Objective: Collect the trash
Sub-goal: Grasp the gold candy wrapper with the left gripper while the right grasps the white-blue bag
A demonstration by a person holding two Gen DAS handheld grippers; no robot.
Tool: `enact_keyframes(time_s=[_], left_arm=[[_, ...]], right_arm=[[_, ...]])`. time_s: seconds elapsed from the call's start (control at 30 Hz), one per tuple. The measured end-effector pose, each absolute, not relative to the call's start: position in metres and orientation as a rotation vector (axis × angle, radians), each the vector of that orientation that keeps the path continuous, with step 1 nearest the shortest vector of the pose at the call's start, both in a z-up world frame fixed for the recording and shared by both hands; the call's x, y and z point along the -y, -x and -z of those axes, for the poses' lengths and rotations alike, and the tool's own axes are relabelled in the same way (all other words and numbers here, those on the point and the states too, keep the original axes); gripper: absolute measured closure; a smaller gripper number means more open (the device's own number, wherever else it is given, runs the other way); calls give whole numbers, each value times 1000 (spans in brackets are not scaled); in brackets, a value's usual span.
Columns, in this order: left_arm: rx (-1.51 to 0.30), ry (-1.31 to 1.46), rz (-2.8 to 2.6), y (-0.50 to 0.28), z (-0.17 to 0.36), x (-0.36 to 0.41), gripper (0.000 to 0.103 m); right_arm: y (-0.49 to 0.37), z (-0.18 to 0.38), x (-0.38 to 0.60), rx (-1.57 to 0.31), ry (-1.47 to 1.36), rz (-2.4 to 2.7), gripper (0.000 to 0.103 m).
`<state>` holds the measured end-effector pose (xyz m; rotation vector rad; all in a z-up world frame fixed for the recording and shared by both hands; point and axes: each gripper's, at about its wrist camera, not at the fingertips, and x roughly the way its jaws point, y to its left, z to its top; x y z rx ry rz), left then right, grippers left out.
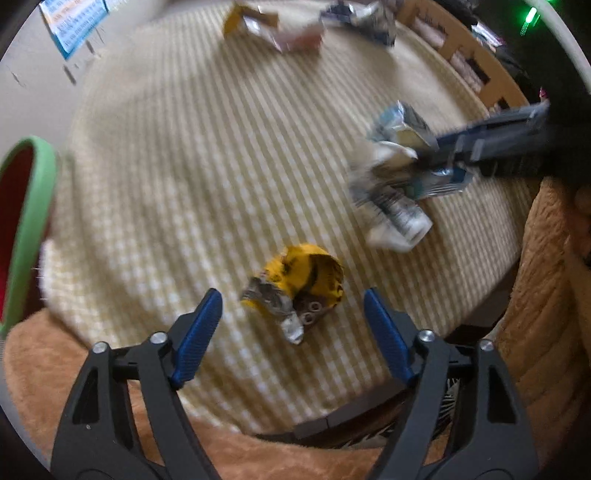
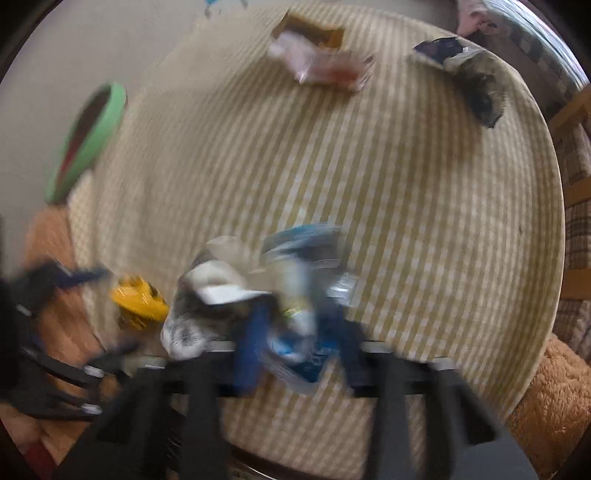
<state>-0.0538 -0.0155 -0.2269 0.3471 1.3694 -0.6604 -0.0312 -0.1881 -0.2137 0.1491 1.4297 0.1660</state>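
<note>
A crumpled yellow wrapper (image 1: 299, 286) lies on the checked tablecloth (image 1: 207, 177), just ahead of my open left gripper (image 1: 293, 306), between its blue fingertips and apart from them. It also shows in the right wrist view (image 2: 138, 301). My right gripper (image 2: 295, 325) is shut on a blue and white wrapper (image 2: 299, 343), with crumpled white and silver wrappers (image 2: 207, 306) bunched beside it. In the left wrist view the right gripper (image 1: 439, 153) reaches in from the right onto that pile (image 1: 391, 192). The right wrist view is blurred.
A green-rimmed bin (image 1: 26, 229) stands off the table's left edge, also in the right wrist view (image 2: 86, 144). More wrappers lie at the far edge: yellow and pink ones (image 1: 273, 29) and a dark blue one (image 1: 362, 18). An orange blanket (image 1: 546, 295) surrounds the table.
</note>
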Motion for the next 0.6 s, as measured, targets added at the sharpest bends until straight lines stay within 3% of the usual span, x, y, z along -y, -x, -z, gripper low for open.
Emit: enact_keyframes(time_s=[0.07,0.37,0.5,0.6], left_arm=[[-1394,-337,648,48,234,17,48],[-1332,-223,605,19,222,7,73],[-1310,-177,565,11,219,-3,73],[-1292,-136,537,-4,217,-9,65]], right_arm=[[26,205,198,-1368,-209,-146,83],[6,186,218,-1227,-328,-119,87],[-2,177,223,-1173,-356,-113,87],[-2,182,228,-1179,-363,-100,86]])
